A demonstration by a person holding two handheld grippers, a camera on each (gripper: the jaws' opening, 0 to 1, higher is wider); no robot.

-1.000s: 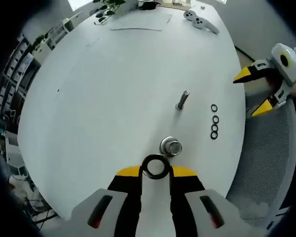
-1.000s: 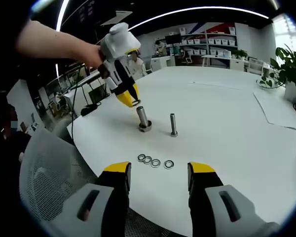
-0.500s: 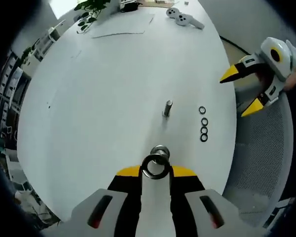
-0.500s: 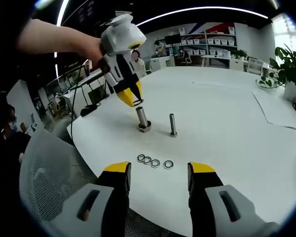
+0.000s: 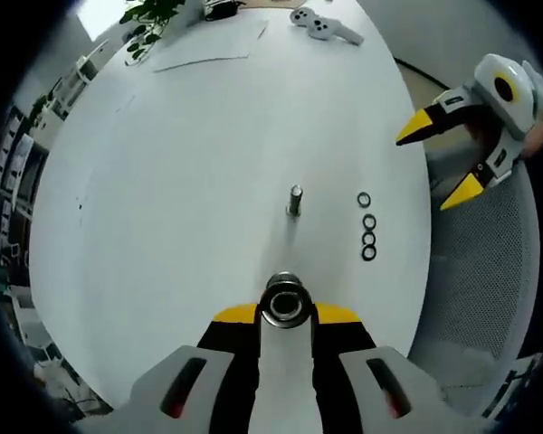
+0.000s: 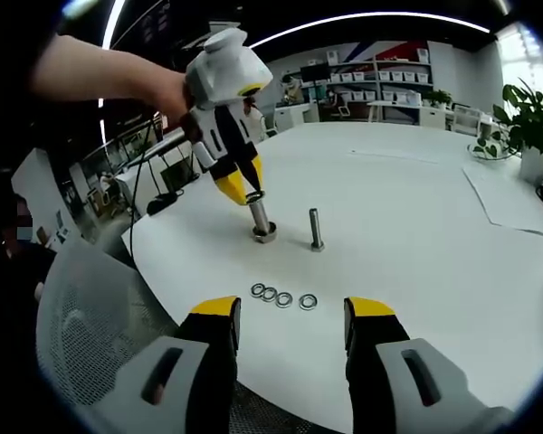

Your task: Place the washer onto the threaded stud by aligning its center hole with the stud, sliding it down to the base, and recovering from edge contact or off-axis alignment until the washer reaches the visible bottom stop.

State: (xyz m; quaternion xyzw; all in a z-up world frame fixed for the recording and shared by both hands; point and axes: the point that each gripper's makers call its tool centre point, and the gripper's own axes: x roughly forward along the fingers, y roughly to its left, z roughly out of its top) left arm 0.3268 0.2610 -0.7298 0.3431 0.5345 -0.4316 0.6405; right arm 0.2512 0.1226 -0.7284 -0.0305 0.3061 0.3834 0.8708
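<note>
Reading the right gripper view from left to right, you see your left gripper pinching the washer at the very top of the threaded stud, which stands upright on the white table. Just beside it to the right stands a second, slimmer stud, and four spare washers lie in a row nearer the camera. Your right gripper hangs at the table's edge, jaws wide apart and holding nothing.

In the left gripper view, the washer sits ringed around the stud's tip, between the yellow fingertips.

The step in hand appears to be alignment at the stud's top. Your next move likely calls for keeping the washer level, then lowering it to the base; whether the hole has engaged cannot be told.
</note>
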